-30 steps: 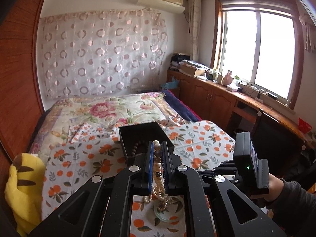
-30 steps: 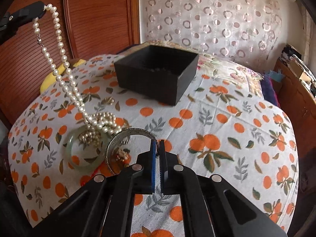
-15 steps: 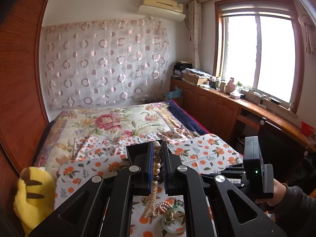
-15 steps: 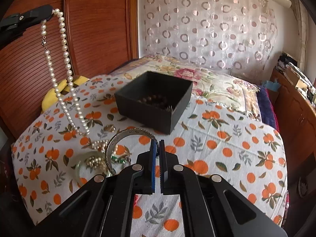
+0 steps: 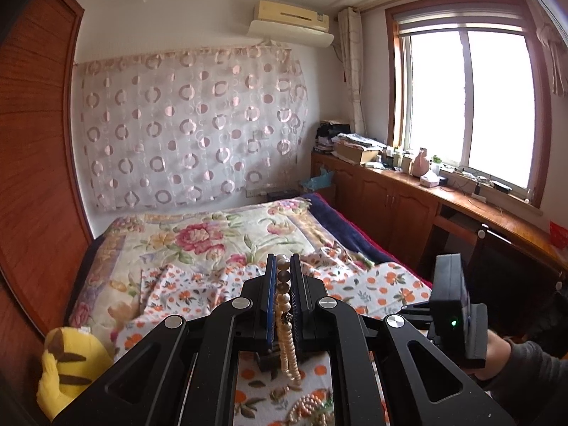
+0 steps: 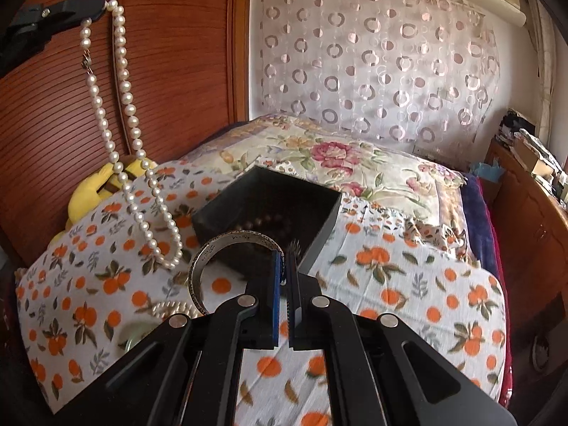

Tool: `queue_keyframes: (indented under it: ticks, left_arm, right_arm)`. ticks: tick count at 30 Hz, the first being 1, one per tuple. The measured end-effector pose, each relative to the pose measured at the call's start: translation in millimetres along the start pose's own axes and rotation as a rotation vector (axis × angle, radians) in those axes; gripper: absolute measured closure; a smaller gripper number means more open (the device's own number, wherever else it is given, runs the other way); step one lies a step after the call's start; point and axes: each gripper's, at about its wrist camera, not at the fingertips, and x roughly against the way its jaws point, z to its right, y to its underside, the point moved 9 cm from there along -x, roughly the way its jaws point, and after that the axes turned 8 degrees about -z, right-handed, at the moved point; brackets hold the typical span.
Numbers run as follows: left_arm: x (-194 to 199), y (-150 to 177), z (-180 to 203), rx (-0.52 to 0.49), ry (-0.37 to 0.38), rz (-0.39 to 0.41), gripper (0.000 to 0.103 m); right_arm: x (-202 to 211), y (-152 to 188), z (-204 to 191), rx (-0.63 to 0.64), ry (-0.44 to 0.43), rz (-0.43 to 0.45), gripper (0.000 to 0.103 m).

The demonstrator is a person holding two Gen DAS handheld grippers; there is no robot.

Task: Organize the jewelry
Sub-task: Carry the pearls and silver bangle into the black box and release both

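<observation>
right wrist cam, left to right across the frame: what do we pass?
left gripper → pearl necklace → silver bangle → black box → wooden cabinet

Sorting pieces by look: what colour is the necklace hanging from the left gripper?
Creamy white pearls: the pearl necklace shows best in the right wrist view.

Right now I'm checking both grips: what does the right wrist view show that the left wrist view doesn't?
Only the right wrist view shows the black box with dark beads inside, and the silver bangle pinched in the right tool. Only the left wrist view shows the window and the person's hand on the right tool. Both show the pearl necklace hanging from the left tool, the orange-print cloth and the yellow plush.
</observation>
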Motion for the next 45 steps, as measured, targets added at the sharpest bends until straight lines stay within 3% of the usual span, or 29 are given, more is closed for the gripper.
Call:
queue_keyframes:
  ticks: [12,20,30,45]
  left_arm:
    - [-41.0,-38.6,-7.1,-0.015,-0.026,0.000,0.096]
    - [-76.7,-29.9,-12.0,-0.014,-0.035,-0.039,0.096]
    - [-126.9,-13.8,-18.8,0.007,-0.023,-0.118,0.096]
    - [-147.6,-3.5,-21.9,0.016,-0.018,-0.148,0.096]
  right_arm:
    - [-49.0,-49.5,19.7,0.012,-0.013,0.010,0.099]
    - [-87.2,-42.5,16.1,0.045,-0.037,-0.037,0.098]
    - [-80.8,-39.2,19.2,0.012,-0.079,-0.026,0.095]
    - [-82.7,-35.7,37.4,-0.032,-0.068,-0.028,0.095]
